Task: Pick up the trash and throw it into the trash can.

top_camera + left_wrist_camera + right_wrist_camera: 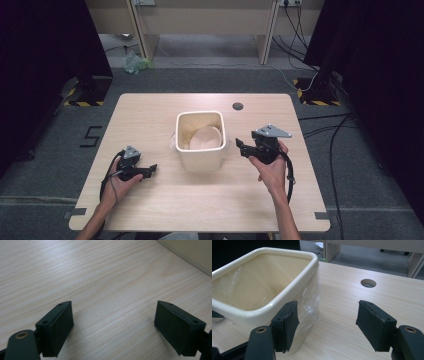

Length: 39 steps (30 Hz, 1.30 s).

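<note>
Bin point(200, 141) sits mid-worktop, lined with clear film. Right gripper point(241, 147), jaws spread and empty, hovers just beside its right wall, nearer than left gripper point(151, 170), also released, resting toward the near-left corner.

the counter point(165, 200) is pale wood-grain laminate, smooth with a soft sheen. the waste bin point(284, 293) looks like glossy cream plastic with a rounded rim, lined with a thin, crinkled clear plastic bag point(310, 302). the fingers point(375, 325) of the right gripper point(329, 326) carry matt black pads, slightly rough at the edges, fixed with brass-coloured metal eyelets.
</note>
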Each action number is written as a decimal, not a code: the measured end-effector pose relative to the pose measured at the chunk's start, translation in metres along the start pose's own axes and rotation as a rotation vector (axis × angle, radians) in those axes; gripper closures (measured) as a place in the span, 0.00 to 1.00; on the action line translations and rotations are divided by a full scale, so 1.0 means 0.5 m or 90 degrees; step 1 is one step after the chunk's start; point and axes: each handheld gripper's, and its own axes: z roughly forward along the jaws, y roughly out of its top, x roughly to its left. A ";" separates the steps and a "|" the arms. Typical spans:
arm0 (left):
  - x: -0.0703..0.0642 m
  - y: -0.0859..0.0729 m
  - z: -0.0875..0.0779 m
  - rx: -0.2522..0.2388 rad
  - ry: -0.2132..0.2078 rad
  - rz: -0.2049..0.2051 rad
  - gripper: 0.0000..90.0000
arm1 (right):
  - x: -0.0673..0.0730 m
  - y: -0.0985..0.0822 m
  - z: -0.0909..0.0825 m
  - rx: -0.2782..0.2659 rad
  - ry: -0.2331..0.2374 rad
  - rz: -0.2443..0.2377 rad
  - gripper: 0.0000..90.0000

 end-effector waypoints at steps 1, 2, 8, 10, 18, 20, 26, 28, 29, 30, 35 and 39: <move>0.000 0.000 0.000 0.000 0.000 0.000 0.16 | 0.000 -0.001 -0.001 0.001 0.001 -0.001 0.37; 0.000 0.000 0.000 0.000 0.000 0.000 0.16 | 0.000 -0.004 -0.002 0.001 0.001 0.001 0.37; 0.001 0.000 0.000 0.002 0.000 0.003 0.16 | 0.001 -0.013 -0.007 0.010 -0.007 -0.007 0.36; 0.001 0.000 0.000 0.002 0.000 0.003 0.16 | 0.003 -0.017 -0.010 0.009 -0.009 -0.009 0.36; 0.000 0.000 0.000 -0.001 0.000 -0.001 0.16 | 0.007 -0.035 -0.013 0.016 -0.003 -0.010 0.36; 0.000 0.000 0.000 0.000 0.000 -0.001 0.16 | 0.007 -0.041 -0.015 0.020 -0.005 -0.011 0.36; 0.000 0.000 0.000 0.000 0.000 -0.001 0.16 | 0.005 -0.059 -0.015 0.026 -0.002 0.001 0.36; 0.000 0.000 0.000 0.000 0.000 -0.001 0.16 | 0.005 -0.064 -0.015 0.030 -0.005 -0.003 0.36; 0.000 0.000 0.000 0.000 0.000 -0.001 0.16 | 0.004 -0.066 -0.015 0.029 -0.004 -0.002 0.36; 0.000 0.000 0.000 0.000 0.000 -0.001 0.16 | 0.004 -0.072 -0.015 0.034 -0.004 0.000 0.36; 0.000 0.000 0.000 0.000 0.000 -0.001 0.16 | 0.005 -0.080 -0.014 0.035 0.000 0.001 0.36; 0.000 0.000 0.000 0.000 0.000 -0.001 0.16 | 0.009 -0.088 -0.015 0.040 -0.007 -0.006 0.35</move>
